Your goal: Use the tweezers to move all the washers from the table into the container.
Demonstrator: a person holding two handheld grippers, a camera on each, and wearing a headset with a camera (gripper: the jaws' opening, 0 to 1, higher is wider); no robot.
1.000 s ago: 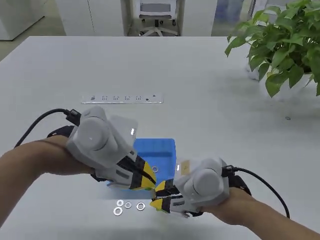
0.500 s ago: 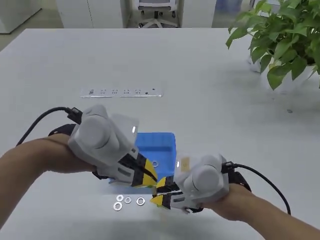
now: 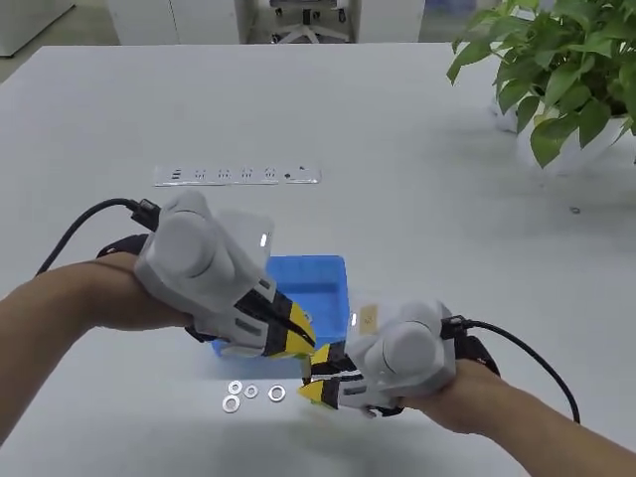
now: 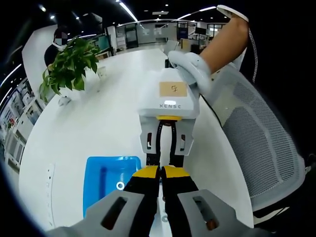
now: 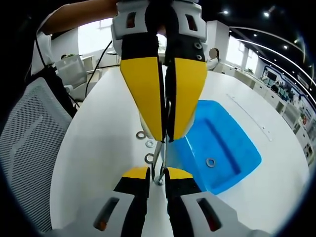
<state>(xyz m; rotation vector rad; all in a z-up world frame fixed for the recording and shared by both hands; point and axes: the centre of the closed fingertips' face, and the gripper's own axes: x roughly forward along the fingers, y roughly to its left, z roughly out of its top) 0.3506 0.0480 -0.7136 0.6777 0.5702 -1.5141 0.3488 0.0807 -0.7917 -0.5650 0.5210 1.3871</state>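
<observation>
Tweezers (image 5: 161, 157) run lengthwise from the left gripper (image 5: 165, 137) to the right gripper (image 5: 158, 174) (jaw to jaw). Both pinch them, forearms converging low over the bench (image 3: 417, 149).

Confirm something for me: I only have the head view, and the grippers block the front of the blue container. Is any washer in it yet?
Observer: Yes. The right gripper view shows one washer lying on the floor of the blue container.
Operator: And the tweezers? I can't make them out.
Observer: The tweezers are held between the yellow tongs of the left gripper, with their tips pointing toward the right gripper.
Operator: Has the right gripper got them too?
Observer: The tips sit in the narrow gap between its tongs. I cannot tell whether the tongs press on them.
</observation>
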